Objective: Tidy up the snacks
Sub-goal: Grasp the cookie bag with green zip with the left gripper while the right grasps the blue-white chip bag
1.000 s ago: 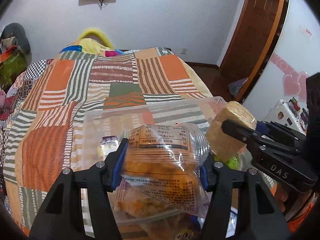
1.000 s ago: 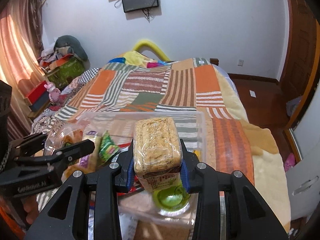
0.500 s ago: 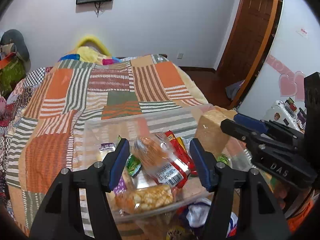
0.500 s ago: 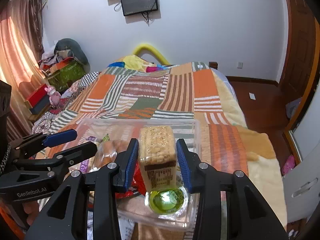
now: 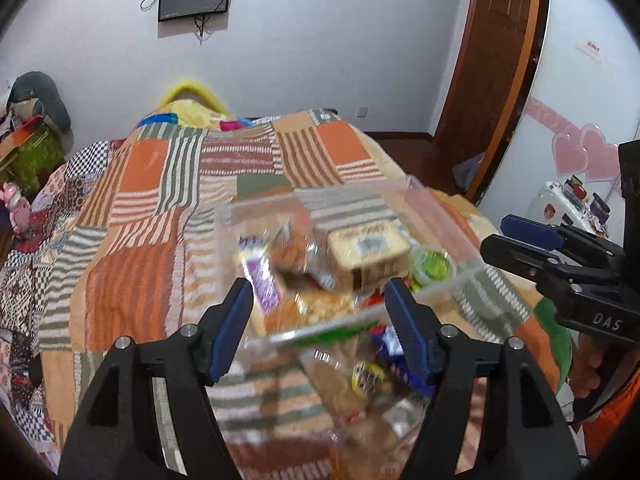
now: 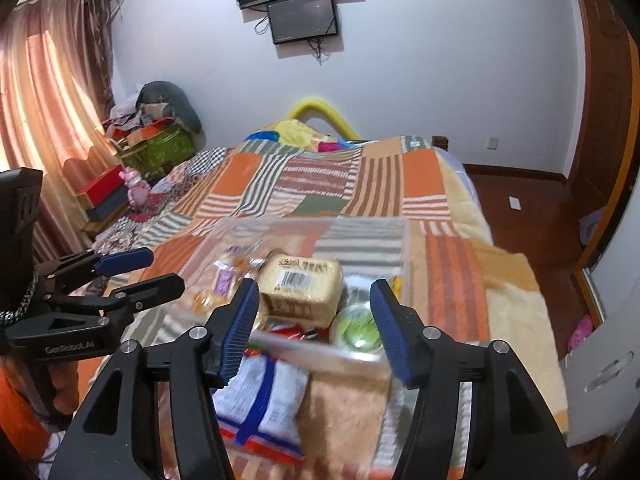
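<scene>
Snacks fill my clear plastic bin point(image 5: 440, 216), which sits on the patchwork quilt point(image 5: 160, 208) at the near end of the bed; a wrapped loaf of sliced bread point(image 6: 300, 288) lies on top of the pile, barcode up, with a green jelly cup point(image 6: 358, 330) just beside it on the right and a purple-labelled packet point(image 5: 260, 284) toward the left wall of the bin; the rest of the contents are too blurred to name. My left gripper point(image 5: 320, 328) hovers at the near rim of the bin with its jaws spread wide and nothing between them; my right gripper point(image 6: 316, 328) does the same from the other side, jaws wide, empty. Outside the bin, nearer to me, a white packet with blue stripes point(image 6: 260, 400) and a few other wrapped snacks lie on the quilt; two dark screens point(image 6: 302, 24) hang on the far wall, and a curtain point(image 6: 48, 100) covers the window on the left. A second ago my left jaws pinched a clear bag of orange pastries and my right jaws pinched the bread loaf over the bin; both are now released and lying inside, and both grippers have pulled back and opened.
</scene>
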